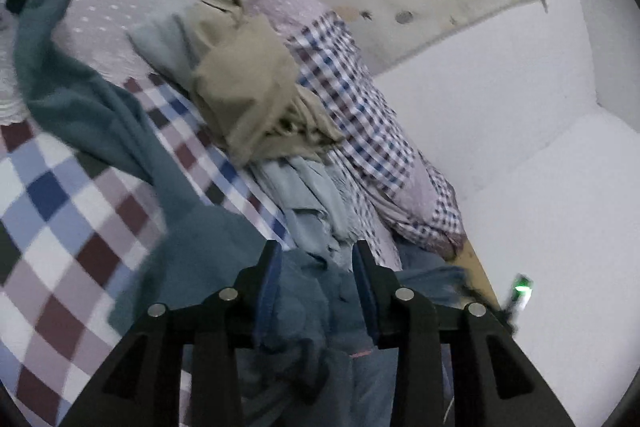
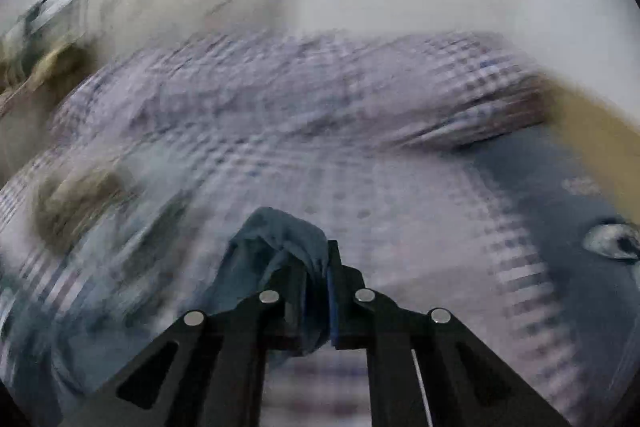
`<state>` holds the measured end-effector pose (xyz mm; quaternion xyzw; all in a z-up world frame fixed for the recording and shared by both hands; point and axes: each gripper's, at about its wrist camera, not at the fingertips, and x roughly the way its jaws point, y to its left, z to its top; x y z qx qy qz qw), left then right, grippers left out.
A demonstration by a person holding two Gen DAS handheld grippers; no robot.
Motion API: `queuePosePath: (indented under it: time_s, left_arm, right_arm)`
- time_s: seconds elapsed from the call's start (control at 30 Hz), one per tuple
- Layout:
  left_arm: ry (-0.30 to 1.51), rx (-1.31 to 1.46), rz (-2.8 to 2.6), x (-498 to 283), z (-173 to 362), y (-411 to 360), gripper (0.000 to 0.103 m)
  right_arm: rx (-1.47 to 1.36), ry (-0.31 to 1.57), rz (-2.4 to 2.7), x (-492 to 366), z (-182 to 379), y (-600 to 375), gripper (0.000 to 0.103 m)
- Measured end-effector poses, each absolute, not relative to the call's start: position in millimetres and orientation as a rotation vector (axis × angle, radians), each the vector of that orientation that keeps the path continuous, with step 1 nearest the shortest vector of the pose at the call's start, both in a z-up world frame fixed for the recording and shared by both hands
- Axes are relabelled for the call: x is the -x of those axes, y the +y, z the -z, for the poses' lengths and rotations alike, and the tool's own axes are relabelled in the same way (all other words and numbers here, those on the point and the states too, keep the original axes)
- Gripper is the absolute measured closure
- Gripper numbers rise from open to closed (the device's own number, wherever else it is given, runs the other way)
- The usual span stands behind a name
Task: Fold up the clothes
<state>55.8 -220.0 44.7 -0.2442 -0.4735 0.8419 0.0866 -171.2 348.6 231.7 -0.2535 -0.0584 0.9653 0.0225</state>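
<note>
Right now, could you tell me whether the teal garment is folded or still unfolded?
Unfolded. The teal garment trails loosely across the checked bedspread, and a bunched corner is pinched in the right gripper.

Both wrist views close above the checked bedspread (image 1: pixel 60 195), seemingly shared; right blurred.

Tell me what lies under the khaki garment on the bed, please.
Under the khaki garment a pale blue garment shows at both ends, resting on the checked bedcover. Its covered middle cannot be seen.
</note>
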Motion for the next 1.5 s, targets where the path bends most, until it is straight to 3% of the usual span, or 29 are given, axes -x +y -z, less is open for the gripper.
queuePosePath:
  time_s: [0.1, 0.17, 0.27, 0.37, 0.5, 0.53, 0.63, 0.9, 1.27, 1.5]
  left_arm:
    - [-1.354, 0.748, -2.557, -55, -47, -218, 0.065]
    - [-1.299, 0.766, -2.587, -53, -50, -214, 0.065]
    - [-1.264, 0.806, -2.593, -49, -47, -209, 0.065]
    - [-1.249, 0.867, -2.592, -45, -41, -205, 0.057]
    - [-1.260, 0.918, -2.573, -42, -35, -202, 0.040]
    - [-1.265, 0.929, -2.566, -41, -33, -202, 0.038]
    - [-1.266, 0.953, -2.554, -38, -31, -202, 0.035]
    - [-1.278, 0.957, -2.539, -38, -29, -197, 0.030]
    - [-1.206, 0.985, -2.535, -33, -27, -188, 0.030]
    - [-1.183, 0.964, -2.523, -30, -29, -192, 0.030]
  right_arm:
    - [0.559, -0.082, -2.751, 169, -289, 421, 0.096]
    - [0.524, -0.110, -2.632, 168, -302, 448, 0.096]
    - [0.680, -0.167, -2.494, 177, -275, 477, 0.095]
    - [0.854, -0.196, -2.363, 184, -240, 505, 0.091]
    - [1.114, -0.146, -2.283, 178, -180, 530, 0.080]
    - [1.168, -0.150, -2.274, 175, -168, 531, 0.070]
    - [1.236, -0.201, -2.285, 166, -152, 521, 0.054]
    - [1.345, -0.203, -2.788, 160, -162, 418, 0.045]
    - [1.751, -1.079, -3.060, 192, -86, 202, 0.045]
    - [1.981, -1.267, -2.946, 206, -41, 168, 0.048]
